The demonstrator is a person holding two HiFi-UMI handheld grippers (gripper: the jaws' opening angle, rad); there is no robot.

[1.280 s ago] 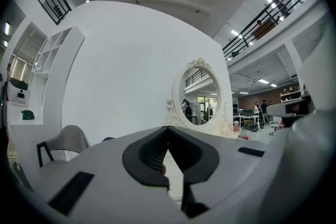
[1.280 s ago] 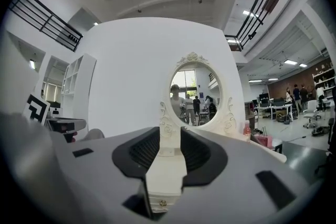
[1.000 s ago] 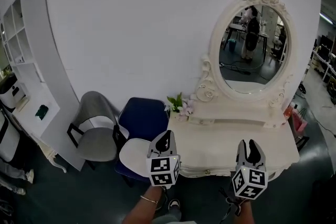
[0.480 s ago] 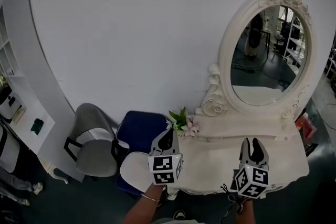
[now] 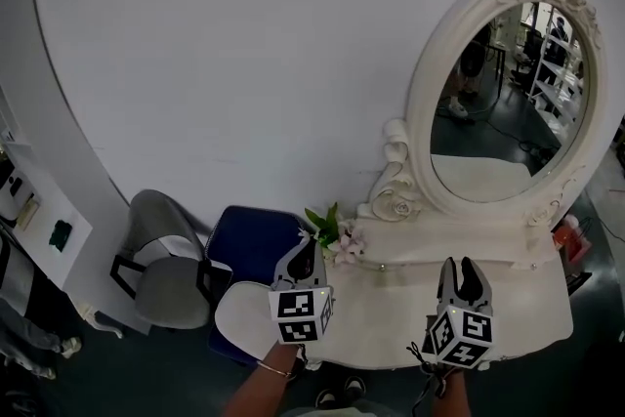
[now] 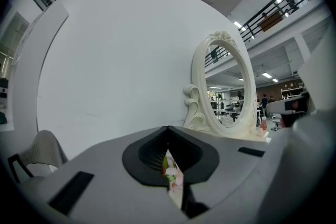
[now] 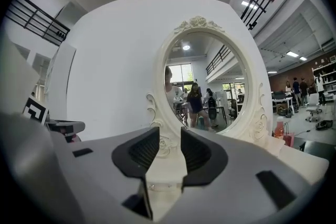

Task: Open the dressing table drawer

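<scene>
The white dressing table [image 5: 508, 312] stands against the wall under its oval mirror [image 5: 508, 93]. Its front face is hidden below the tabletop edge in the head view. A low drawer box [image 5: 459, 261] with small knobs sits under the mirror. My left gripper [image 5: 307, 252] hovers over the table's left end near a flower sprig [image 5: 330, 229], jaws shut on nothing [image 6: 168, 136]. My right gripper [image 5: 462, 274] hangs above the tabletop's front middle. Its jaws are slightly open and empty [image 7: 169, 139], pointing at the mirror base [image 7: 163, 147].
A grey chair [image 5: 161, 259] and a blue chair [image 5: 256, 241] stand left of the table, with a white round seat [image 5: 244, 310] in front of them. A white shelf unit [image 5: 39, 210] lines the far left. A pink bottle [image 5: 566, 234] stands at the table's right end.
The head view has closed in on the table. The front drawer face with its knob has slipped out of sight under the tabletop edge. Both grippers now hang over the tabletop.
</scene>
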